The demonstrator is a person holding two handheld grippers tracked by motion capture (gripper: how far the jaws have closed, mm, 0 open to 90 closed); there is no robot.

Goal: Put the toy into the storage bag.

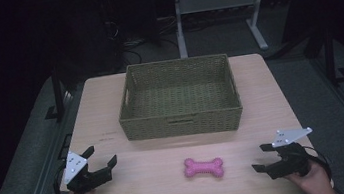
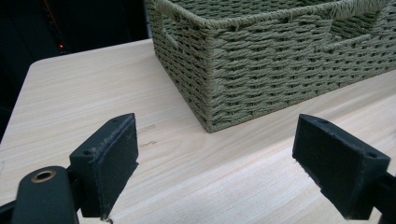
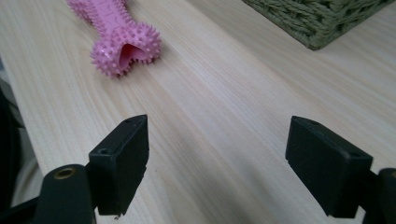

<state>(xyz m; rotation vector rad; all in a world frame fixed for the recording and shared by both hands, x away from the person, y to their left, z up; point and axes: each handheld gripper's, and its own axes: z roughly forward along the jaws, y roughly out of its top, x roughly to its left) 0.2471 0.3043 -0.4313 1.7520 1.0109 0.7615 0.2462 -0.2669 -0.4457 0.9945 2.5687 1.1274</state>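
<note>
Left gripper (image 1: 101,156), right gripper (image 1: 262,158): wide apart, empty

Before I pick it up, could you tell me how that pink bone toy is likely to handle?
The pink bone toy looks rubbery, so it would probably give a little under the pads. Its spiky nubs should help against slipping. It lies flat with knobbed ends, so it seems unlikely to roll far.

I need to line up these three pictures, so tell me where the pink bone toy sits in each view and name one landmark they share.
High view: the pink bone toy lies at bottom centre on the table, in front of the basket.
Left gripper view: not in it.
Right gripper view: the toy is at upper left, beyond the open jaws.
Shared landmark: the woven basket.
</note>
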